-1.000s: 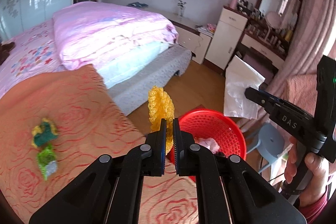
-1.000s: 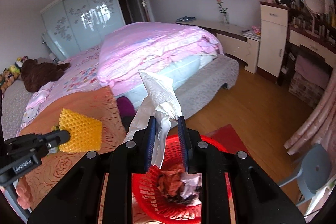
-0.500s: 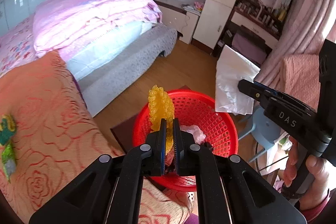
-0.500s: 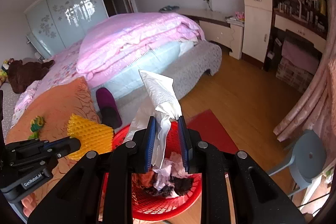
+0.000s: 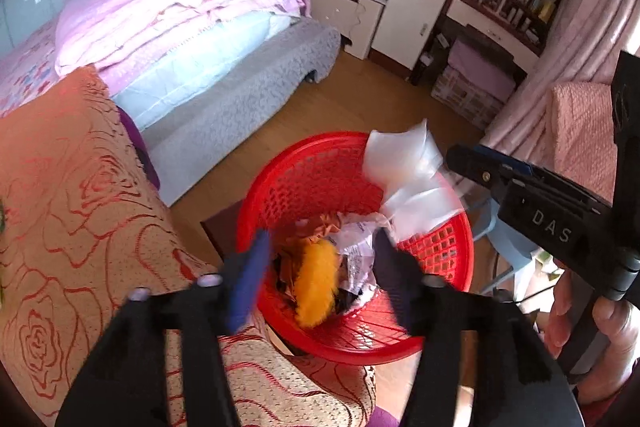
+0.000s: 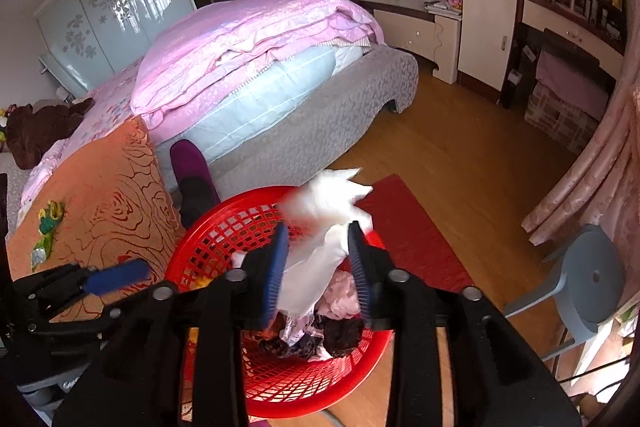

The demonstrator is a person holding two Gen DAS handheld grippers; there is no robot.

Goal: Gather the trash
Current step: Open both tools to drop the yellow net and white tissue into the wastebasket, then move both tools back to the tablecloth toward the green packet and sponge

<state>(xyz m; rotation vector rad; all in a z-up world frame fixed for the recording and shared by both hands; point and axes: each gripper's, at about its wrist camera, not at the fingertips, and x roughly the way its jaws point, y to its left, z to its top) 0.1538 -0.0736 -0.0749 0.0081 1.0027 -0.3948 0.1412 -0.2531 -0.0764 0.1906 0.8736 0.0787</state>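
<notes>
We've got the big bed [image 6: 280, 99] with its folded pink quilt [image 6: 256, 39] and grey patterned base filling most of the room, and right next to us the orange blanket with red rose outlines [image 5: 72, 211] draped over something low. Wood floor [image 6: 460, 155], with a dark red mat [image 6: 404, 219] under the round red plastic mesh basket [image 5: 320, 171], which sits just beside the blanket's edge.

Now the hand-held grippers. The left hand-held gripper [image 5: 320, 267] hangs over the basket with its jaws spread wide; they've just been opening, and nothing is pinched between them. The yellow bumpy foam fruit net [image 5: 316, 283] is loose in the gap, blurred, down against the heap of crumpled wrappers and dark scraps [image 6: 320, 331] in the basket. So that one's released.

The right hand-held gripper [image 6: 320, 267] has also just been opening. The crumpled white tissue paper [image 6: 324, 227] is between its blue pads [image 6: 276, 267], blurry, its lower end at the trash pile. There's a gap on both sides of it, so we'd call that let go too, not clamped. From the left wrist camera the same tissue shows over the basket's far rim, right at the tip of the right gripper.

Smaller stuff: a purple slipper [image 6: 192, 171] on the floor between bed and basket, and a little green-and-yellow scrap [image 6: 48, 215] lying on the blanket, well apart from the basket.
</notes>
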